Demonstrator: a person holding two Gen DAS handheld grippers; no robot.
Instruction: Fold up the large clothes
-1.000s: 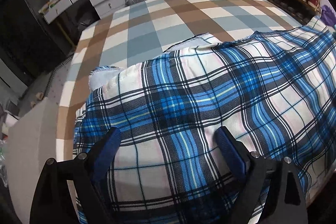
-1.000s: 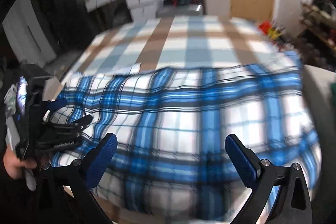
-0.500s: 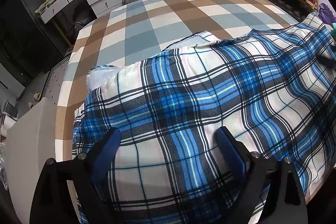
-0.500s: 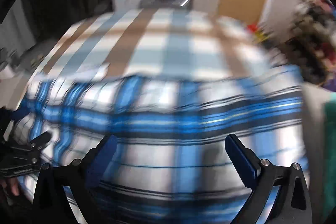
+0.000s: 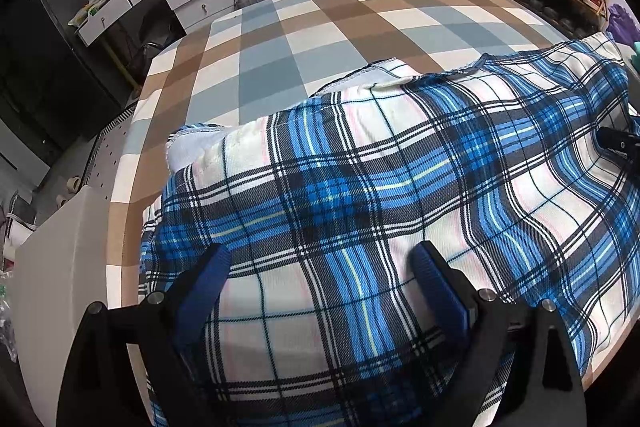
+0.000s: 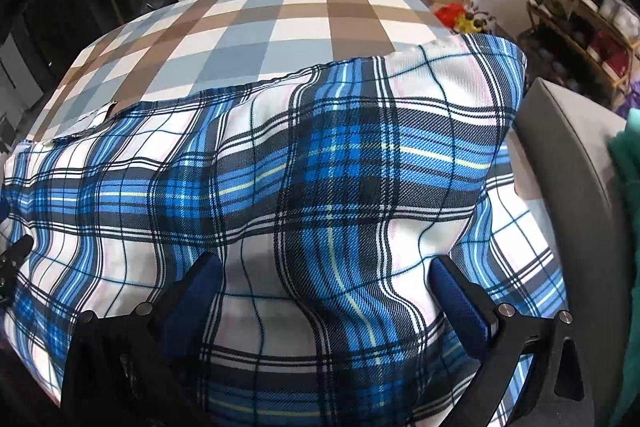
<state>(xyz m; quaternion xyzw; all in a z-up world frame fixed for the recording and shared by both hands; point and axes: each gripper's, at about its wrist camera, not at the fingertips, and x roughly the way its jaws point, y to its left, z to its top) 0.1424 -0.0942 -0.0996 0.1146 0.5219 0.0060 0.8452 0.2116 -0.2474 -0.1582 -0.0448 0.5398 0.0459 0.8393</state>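
The left gripper (image 5: 320, 279) and right gripper (image 6: 326, 287) both hover wide open, holding nothing, above the blue plaid garment (image 5: 400, 195) spread beneath and ahead of them on the checked bed (image 5: 320, 27), likely poised to pinch its near edge.

Checked bed (image 5: 312, 27) bears a blue plaid garment (image 5: 400, 195), apparently folded

The blue plaid cloth (image 5: 400, 195) runs off the bottom edge in both wrist views, so its near hem is out of sight, and it covers the near part of the checked bed cover (image 5: 320, 35). Whether the left gripper (image 5: 320, 263) or the right gripper (image 6: 326, 277) touches the fabric cannot be told. A dark piece (image 5: 618, 143) is cut off at the right edge.
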